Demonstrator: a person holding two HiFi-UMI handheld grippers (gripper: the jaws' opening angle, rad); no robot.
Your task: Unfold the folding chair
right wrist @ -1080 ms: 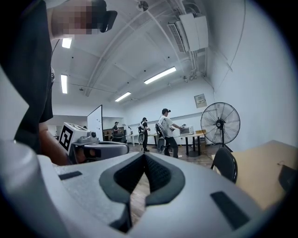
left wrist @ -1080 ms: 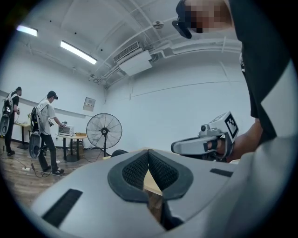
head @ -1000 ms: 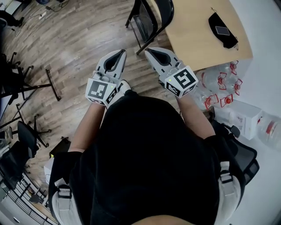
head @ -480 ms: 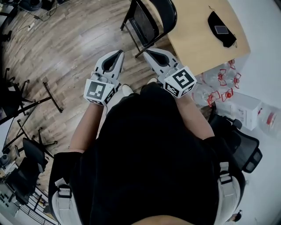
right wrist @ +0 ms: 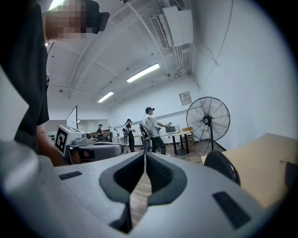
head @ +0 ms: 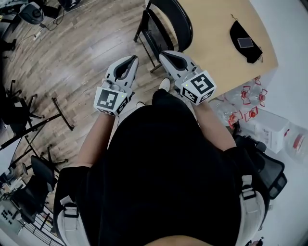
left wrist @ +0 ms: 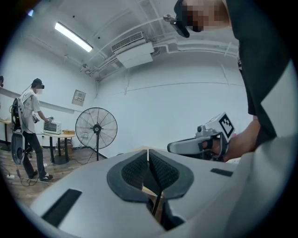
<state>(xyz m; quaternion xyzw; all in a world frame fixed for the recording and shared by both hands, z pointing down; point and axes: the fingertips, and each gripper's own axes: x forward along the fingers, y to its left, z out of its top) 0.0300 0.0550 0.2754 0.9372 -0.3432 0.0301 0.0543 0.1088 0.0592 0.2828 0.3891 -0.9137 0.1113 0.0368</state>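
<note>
Head view: left claw (head: 131,58), right claw (head: 163,54) both closed, empty; one folding chair (head: 179,14).

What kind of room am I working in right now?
Probably a shared lab or workshop: a big fan, other people at a bench, and stands on the wood floor.

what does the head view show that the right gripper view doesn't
Only the head view: clear plastic bottles with red handles and a white box at the right. Only the right gripper view: a standing fan, people at a far table, and ceiling lights. Both: the black folding chair, the wooden table, the left gripper, and the right gripper, its jaws together on nothing.
</note>
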